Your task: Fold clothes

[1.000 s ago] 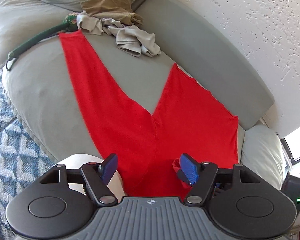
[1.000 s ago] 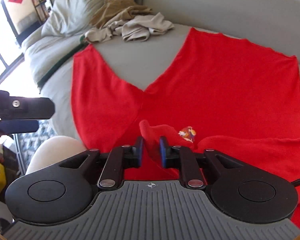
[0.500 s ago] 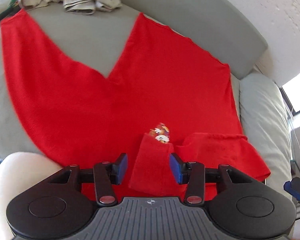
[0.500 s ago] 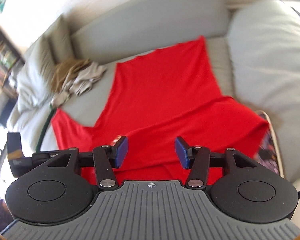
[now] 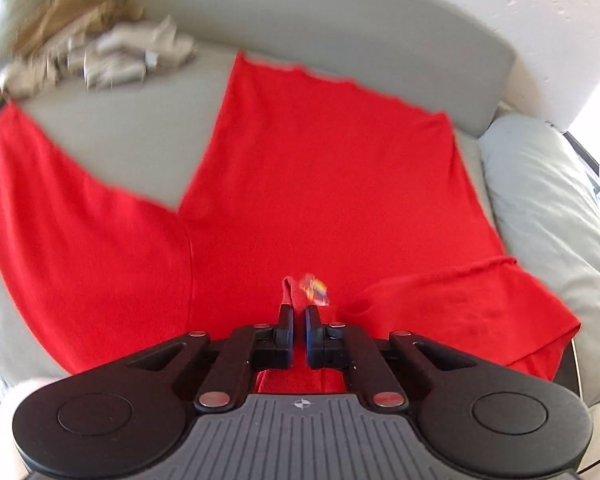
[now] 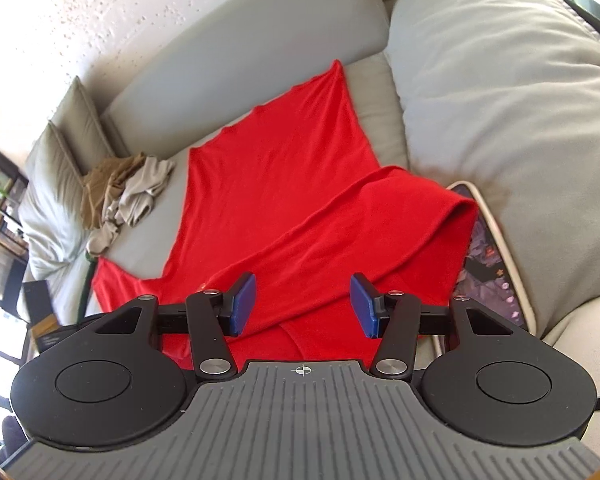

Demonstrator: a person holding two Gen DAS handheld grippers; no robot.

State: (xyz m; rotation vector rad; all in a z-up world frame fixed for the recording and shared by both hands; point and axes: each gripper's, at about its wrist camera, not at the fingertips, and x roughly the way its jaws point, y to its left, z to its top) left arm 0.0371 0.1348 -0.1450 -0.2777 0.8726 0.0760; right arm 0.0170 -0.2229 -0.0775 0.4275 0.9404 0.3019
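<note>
Left gripper (image 5: 299, 317) pinched on the red garment's (image 5: 320, 184) near edge; right gripper (image 6: 303, 305) open, empty.

The left jaws have just closed on a raised fold beside the small printed logo (image 5: 314, 289). The garment lies spread on the sofa (image 5: 340, 40), so the next fold looks ready.

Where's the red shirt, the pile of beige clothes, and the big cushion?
red shirt (image 5: 332, 184): left wrist view, flat middle.
pile of beige clothes (image 6: 136, 190): right wrist view, grey-beige top garment.
big cushion (image 6: 512, 92): right wrist view, bulging middle.
</note>
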